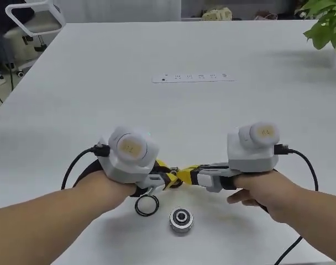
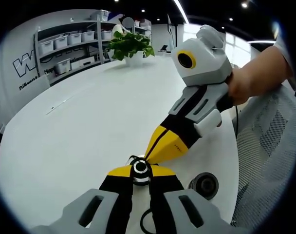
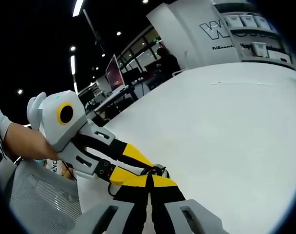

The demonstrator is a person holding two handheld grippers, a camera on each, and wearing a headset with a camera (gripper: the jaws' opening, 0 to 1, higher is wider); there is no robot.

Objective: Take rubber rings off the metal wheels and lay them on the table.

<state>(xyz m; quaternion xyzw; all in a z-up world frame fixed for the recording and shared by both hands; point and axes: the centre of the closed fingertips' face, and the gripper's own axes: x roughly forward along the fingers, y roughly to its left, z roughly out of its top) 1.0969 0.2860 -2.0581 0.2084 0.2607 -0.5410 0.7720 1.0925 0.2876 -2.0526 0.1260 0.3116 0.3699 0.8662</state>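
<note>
My left gripper point(image 2: 139, 171) is shut on a small metal wheel point(image 2: 139, 167) with a white centre and a black rubber ring around it, held just above the table. My right gripper point(image 3: 149, 178) comes in from the opposite side, shut, its yellow tips pinching the ring at the wheel's rim point(image 3: 159, 170). In the head view the two grippers' tips meet at the near middle point(image 1: 176, 177), and the held wheel is mostly hidden. A loose black rubber ring point(image 1: 147, 205) lies flat on the table below the left gripper. A second metal wheel point(image 1: 181, 218) stands beside it.
A white power strip point(image 1: 193, 78) lies at the table's middle far side. A green plant point(image 1: 325, 25) is at the far right corner, a chair point(image 1: 32, 22) beyond the far left edge. Black cables trail from both grippers toward the near edge.
</note>
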